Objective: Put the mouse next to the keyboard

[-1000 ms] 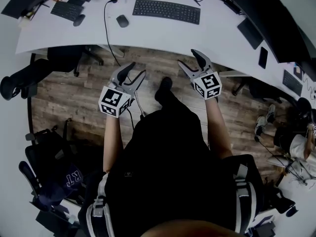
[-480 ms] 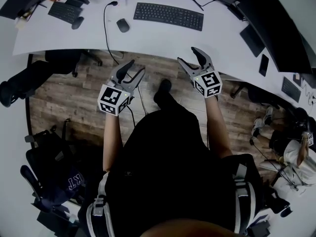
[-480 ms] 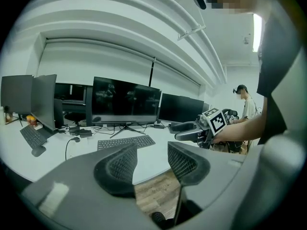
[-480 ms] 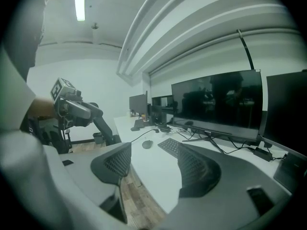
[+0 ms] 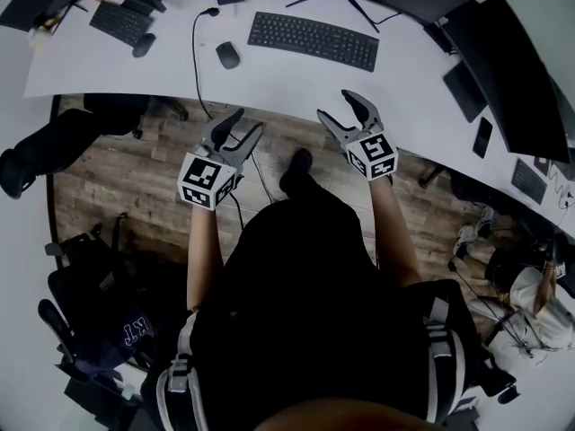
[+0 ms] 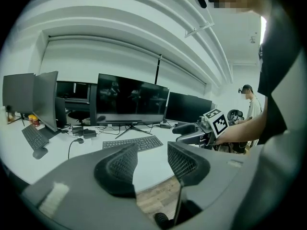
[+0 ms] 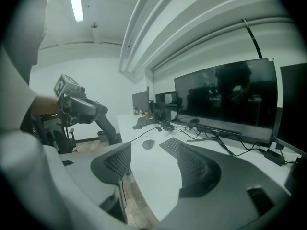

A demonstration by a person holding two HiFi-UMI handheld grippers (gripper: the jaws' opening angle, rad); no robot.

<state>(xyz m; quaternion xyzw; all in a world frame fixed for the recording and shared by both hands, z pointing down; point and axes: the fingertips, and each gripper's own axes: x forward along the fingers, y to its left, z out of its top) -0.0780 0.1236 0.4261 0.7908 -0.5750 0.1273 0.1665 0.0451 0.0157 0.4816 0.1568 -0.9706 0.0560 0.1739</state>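
Observation:
A dark mouse (image 5: 228, 55) lies on the white desk (image 5: 296, 74), a short way left of the black keyboard (image 5: 313, 40). In the right gripper view the mouse (image 7: 148, 144) and keyboard (image 7: 170, 146) show beyond the jaws. My left gripper (image 5: 247, 124) hangs open and empty over the wooden floor, just short of the desk edge. My right gripper (image 5: 337, 106) is open and empty too, its tips at the desk's front edge. From the left gripper (image 6: 152, 159) I see the keyboard (image 6: 133, 143) ahead; its jaw hides the mouse.
A black cable (image 5: 193, 52) runs over the desk edge left of the mouse. A second keyboard (image 5: 121, 21) and mouse (image 5: 144, 43) lie far left. Monitors line the back. A tablet (image 5: 467, 88) and phone (image 5: 482, 137) lie right. Office chairs (image 5: 36, 155) stand left.
Both grippers have moved forward toward the desk, still open and empty. The desk edge, mouse and keyboard sit closer to them than a second ago.

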